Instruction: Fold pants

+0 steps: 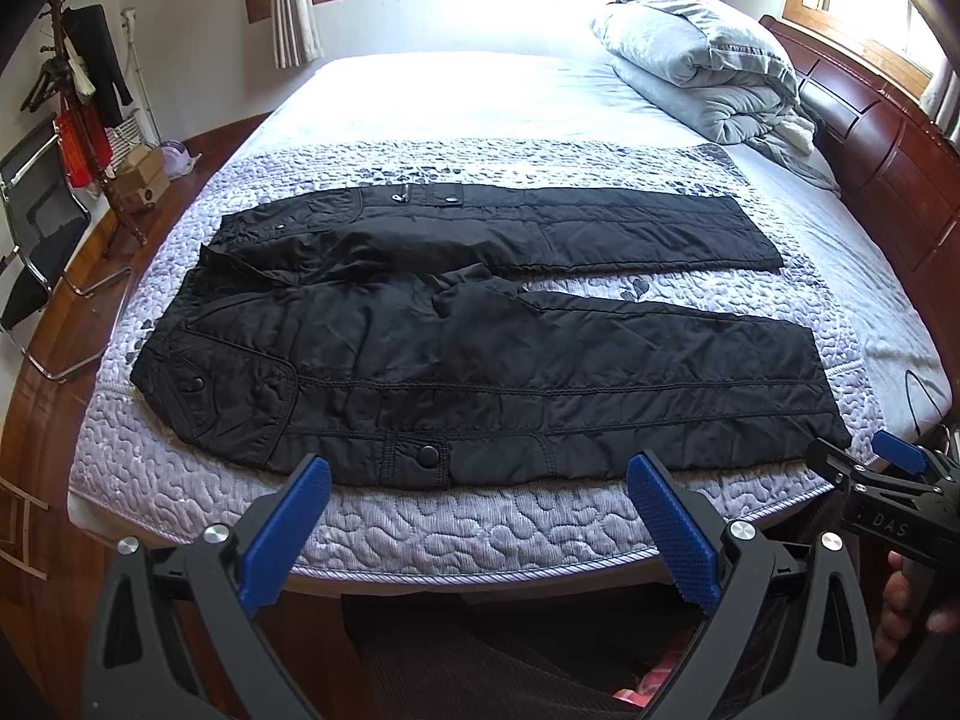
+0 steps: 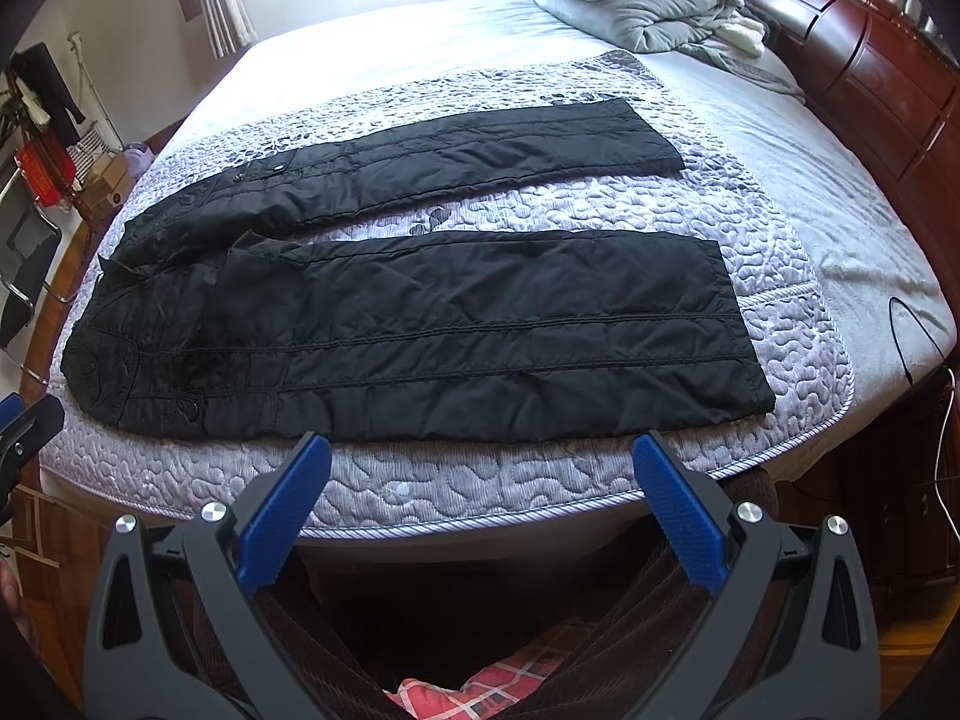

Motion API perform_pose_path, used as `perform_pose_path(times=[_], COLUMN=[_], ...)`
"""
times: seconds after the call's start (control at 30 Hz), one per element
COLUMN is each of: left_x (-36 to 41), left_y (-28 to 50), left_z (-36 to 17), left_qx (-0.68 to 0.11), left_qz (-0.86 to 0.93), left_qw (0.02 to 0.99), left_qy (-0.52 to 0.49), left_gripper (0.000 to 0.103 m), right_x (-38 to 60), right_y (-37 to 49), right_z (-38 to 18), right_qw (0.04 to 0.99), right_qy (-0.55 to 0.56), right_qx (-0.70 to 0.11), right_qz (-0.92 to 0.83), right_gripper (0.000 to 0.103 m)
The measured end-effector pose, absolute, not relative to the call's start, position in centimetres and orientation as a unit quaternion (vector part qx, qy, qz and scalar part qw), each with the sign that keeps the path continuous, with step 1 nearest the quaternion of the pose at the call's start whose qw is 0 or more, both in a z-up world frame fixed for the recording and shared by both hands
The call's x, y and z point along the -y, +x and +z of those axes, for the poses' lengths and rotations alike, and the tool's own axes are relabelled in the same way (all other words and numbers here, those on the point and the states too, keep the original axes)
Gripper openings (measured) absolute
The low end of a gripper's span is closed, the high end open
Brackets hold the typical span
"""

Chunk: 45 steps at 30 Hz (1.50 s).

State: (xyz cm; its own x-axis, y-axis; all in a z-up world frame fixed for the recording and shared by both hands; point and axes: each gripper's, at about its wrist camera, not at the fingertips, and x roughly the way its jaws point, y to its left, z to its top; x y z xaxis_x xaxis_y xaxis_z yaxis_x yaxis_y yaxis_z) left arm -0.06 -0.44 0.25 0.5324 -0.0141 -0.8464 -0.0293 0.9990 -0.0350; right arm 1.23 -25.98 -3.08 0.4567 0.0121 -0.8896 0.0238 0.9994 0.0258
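Observation:
Black quilted pants [image 1: 480, 348] lie spread flat on the bed, waist to the left, both legs running right and slightly apart. In the right wrist view the same pants [image 2: 450, 324] fill the middle of the quilt. My left gripper [image 1: 480, 474] hangs open just short of the near leg's lower edge, around the snap pocket. My right gripper [image 2: 480, 450] is open too, hovering at the near leg's hem side, holding nothing. The right gripper [image 1: 864, 462] also shows at the right edge of the left wrist view, with a hand below it.
A lilac quilted mattress pad [image 1: 420, 528] covers the bed's near half. A folded grey duvet [image 1: 696, 60] sits at the far right by the wooden headboard [image 1: 888, 138]. A chair [image 1: 36, 240] and coat rack [image 1: 78, 96] stand on the left floor. A black cable [image 2: 912, 336] runs off the right edge.

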Motion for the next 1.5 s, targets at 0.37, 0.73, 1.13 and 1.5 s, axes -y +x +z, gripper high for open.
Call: perform_pose_path(times=[0.37, 0.73, 1.13, 1.5], left_x=[0.6, 0.4, -15.4, -35.6], left_y=[0.2, 0.5, 12.0, 29.7], left_z=[0.4, 0.2, -1.2, -9.3], left_qx=[-0.484, -0.485, -0.503, -0.595], left_qz=[0.005, -0.001, 0.063, 0.103], left_qw=[0.875, 0.874, 0.855, 0.752], left_qy=[-0.021, -0.025, -0.109, -0.264], left_gripper=[0.099, 0.099, 0.099, 0.099], right_x=[26.1, 26.0, 31.7, 39.0], right_y=[1.2, 1.6, 10.4, 28.4], right_z=[-3.2, -3.8, -1.3, -5.6], right_qw=[0.853, 0.849, 0.877, 0.845], right_qy=[0.018, 0.017, -0.012, -0.07], right_qx=[-0.522, -0.528, -0.48, -0.528], right_qz=[-0.004, -0.002, -0.019, -0.03], right_gripper=[0.101, 0.101, 0.101, 0.101])
